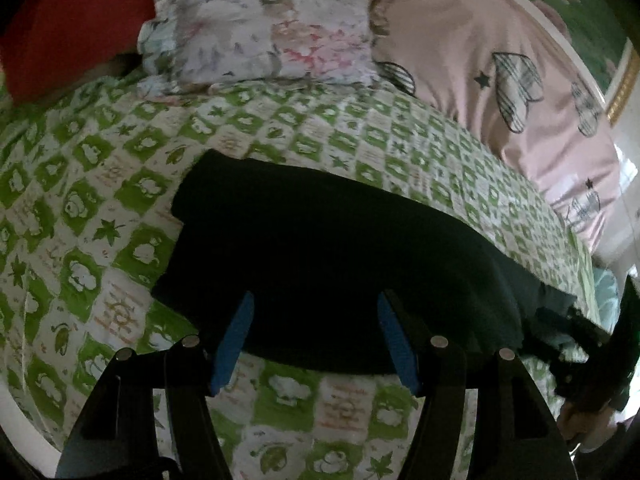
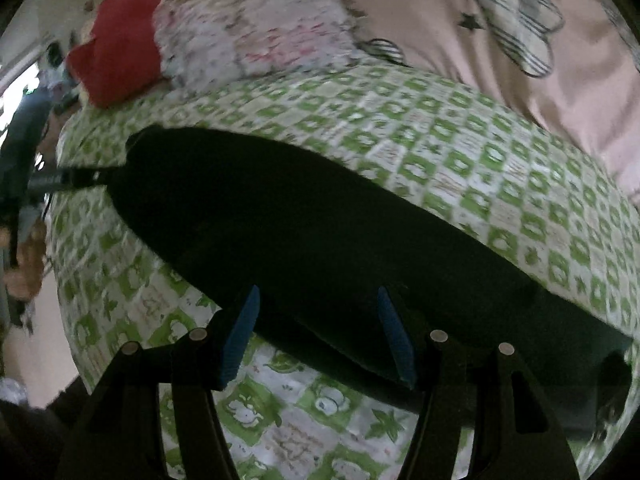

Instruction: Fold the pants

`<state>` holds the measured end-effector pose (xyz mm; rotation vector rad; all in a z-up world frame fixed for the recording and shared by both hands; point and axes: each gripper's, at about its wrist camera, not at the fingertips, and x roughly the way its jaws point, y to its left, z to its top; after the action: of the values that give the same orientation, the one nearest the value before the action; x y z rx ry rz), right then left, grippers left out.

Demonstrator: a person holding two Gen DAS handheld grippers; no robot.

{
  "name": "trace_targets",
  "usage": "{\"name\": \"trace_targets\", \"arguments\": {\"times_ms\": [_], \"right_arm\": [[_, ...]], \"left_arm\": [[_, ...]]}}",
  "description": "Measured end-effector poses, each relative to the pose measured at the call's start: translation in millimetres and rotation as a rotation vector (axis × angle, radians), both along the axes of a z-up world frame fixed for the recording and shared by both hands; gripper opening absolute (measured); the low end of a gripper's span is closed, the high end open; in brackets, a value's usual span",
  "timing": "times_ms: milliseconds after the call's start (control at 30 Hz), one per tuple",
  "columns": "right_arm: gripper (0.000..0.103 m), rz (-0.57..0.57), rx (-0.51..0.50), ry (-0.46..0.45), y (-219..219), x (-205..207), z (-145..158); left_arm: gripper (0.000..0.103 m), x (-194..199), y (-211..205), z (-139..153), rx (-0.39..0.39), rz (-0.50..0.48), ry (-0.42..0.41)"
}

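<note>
We saw a green-and-white checked bedspread (image 1: 120, 208) covering the bed. At its far edge lay a floral ruffled pillow (image 1: 260, 28), with a red cushion (image 2: 116, 56) touching it at the far left corner. A pink quilt (image 1: 480, 80) with striped hearts ran along the right edge.
</note>
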<state>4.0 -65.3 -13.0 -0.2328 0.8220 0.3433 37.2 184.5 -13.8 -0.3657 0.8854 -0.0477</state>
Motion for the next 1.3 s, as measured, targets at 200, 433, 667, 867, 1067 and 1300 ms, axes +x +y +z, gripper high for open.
{"name": "trace_targets", "arguments": {"times_ms": [200,433,667,867,1067,1300], "right_arm": [[0.062,0.054,-0.128,0.016,10,9,-15],[0.062,0.081,-0.194,0.052,9,18,-29],[0.051,0.088,-0.204,0.062,10,25,-35],[0.015,0.067,-0.105,0.074,-3,29,-24],[0.009,0.063,-0.055,0.062,-10,22,-8],[0.008,0.089,-0.065,0.04,-17,4,12]], "left_arm": [[0.065,11,14,-7,-0.037,0.059,0.035],[0.063,22,32,-20,-0.113,0.125,0.079],[0.035,37,39,-25,-0.163,0.169,0.093],[0.012,36,41,-24,-0.175,0.163,0.075],[0.009,21,37,3,-0.16,0.118,0.007],[0.006,-4,31,15,-0.105,0.071,-0.011]]}}
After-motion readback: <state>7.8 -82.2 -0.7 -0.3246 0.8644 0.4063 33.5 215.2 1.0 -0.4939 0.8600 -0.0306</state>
